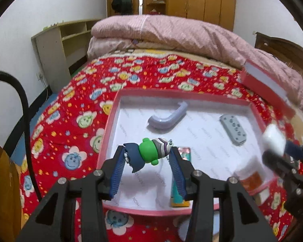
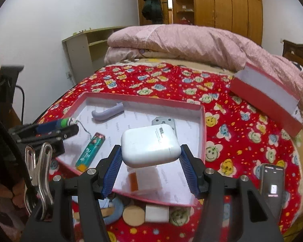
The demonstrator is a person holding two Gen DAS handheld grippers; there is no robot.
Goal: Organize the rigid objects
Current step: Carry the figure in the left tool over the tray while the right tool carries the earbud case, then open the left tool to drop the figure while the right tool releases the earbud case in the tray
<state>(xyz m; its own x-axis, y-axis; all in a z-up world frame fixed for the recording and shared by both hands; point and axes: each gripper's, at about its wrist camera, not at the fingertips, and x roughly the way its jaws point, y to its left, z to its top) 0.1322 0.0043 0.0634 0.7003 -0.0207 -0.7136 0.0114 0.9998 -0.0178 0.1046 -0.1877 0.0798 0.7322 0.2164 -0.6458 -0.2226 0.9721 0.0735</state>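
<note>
Bedroom, red cartoon-print bedspread (image 1: 74, 100) with an open pink tray (image 1: 109, 125) lying on it. Both your hands angle down over that tray. Your left claw (image 1: 149, 157) pinches a small green figurine (image 1: 149, 153) crosswise between its blue pads, bead chain dangling. Your right claw (image 2: 150, 155) clamps a white earbud case (image 2: 149, 145) at its sides, raised above the tray. Lighter (image 2: 90, 151), purple handle (image 2: 108, 114) and grey plate (image 1: 233, 130) lie inside.
</note>
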